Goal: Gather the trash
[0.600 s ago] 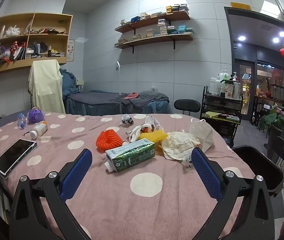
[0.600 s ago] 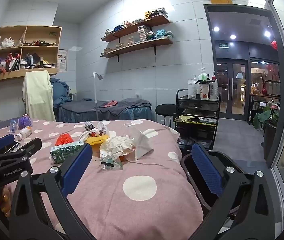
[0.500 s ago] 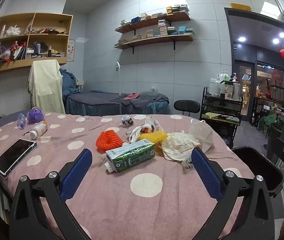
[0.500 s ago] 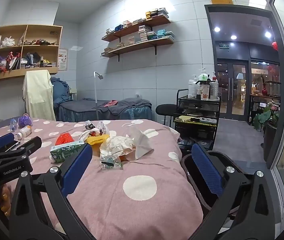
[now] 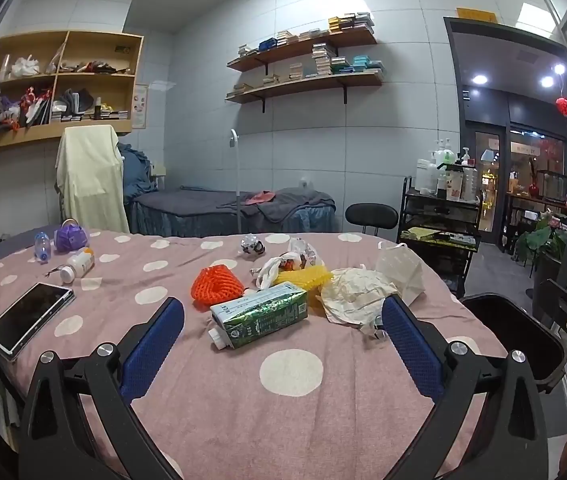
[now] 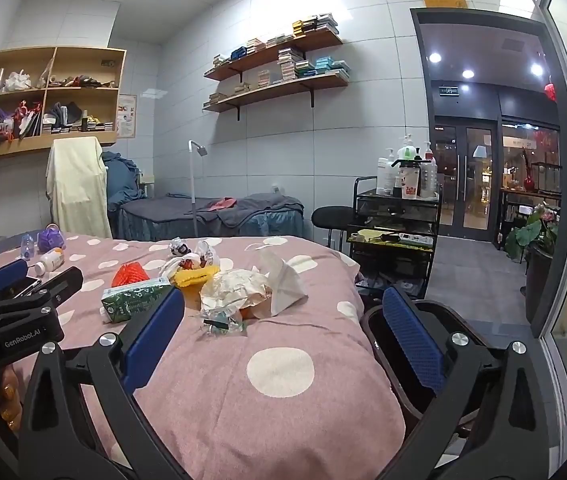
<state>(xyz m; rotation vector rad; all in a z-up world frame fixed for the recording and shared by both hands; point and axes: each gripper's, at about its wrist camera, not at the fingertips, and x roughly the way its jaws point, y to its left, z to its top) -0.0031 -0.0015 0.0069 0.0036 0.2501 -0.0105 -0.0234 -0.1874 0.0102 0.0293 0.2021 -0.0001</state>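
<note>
On the pink polka-dot bedspread, a loose heap of trash, bunched near the middle and within reach of both tools. Nearest the left gripper: a green carton on its side, cap end toward the camera, likely the easiest first pick because of its flat, stiff faces. Behind it, an orange foam net, a yellow foam net, a knotted plastic bag, crumpled paper and a white face mask, overlapping one another. Near the bed's near edge in the right view, a small clear wrapper apart from the pile.

Left gripper spread wide, nothing between the blue pads, aimed slightly down at the carton: a ready stance rather than a grasp. Right gripper likewise wide and empty, angled between the pile and the black bin, probably so dropping needs only a short swing. Bin tucked just beside the bed's right edge, mouth open upward.

Well apart on the left: a phone, a pill bottle, a small water bottle and a purple pouch, seemingly belongings, not rubbish. Collection not yet begun, judging by the full pile.
</note>
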